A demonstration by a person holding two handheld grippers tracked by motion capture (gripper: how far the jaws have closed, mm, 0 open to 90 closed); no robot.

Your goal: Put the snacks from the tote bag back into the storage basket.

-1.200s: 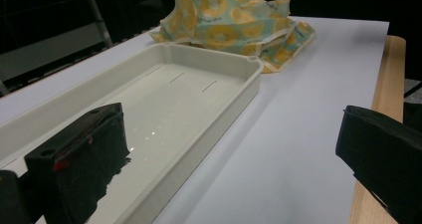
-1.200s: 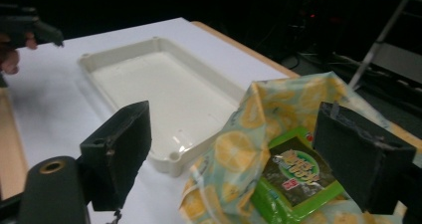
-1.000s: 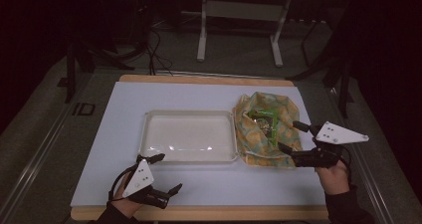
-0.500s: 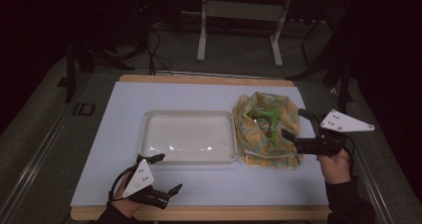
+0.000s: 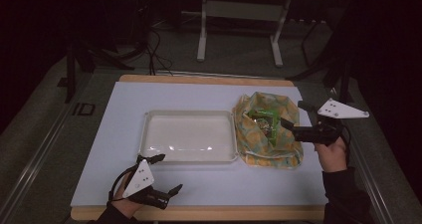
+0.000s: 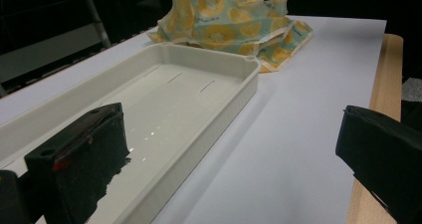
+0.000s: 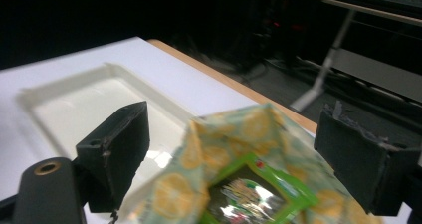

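Two grippers over white table [image 5: 209, 97]. Empty tray [image 5: 188, 136] at centre; lemon-print bag [image 5: 268, 132] touching its right edge, green packet [image 5: 263, 120] inside. Right gripper [image 5: 294, 118] wide at bag; left gripper [image 5: 166, 173] wide, near front edge.

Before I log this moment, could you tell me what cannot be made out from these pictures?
- Green packet in the yellow patterned bag: label blurred in the right gripper view, too small in the high view.
- Anything else in the bag: hidden by its folds.
- White tray: near end cut off by the left gripper view's bottom edge.
- Right gripper: jaws dark, hard to judge in the high view.
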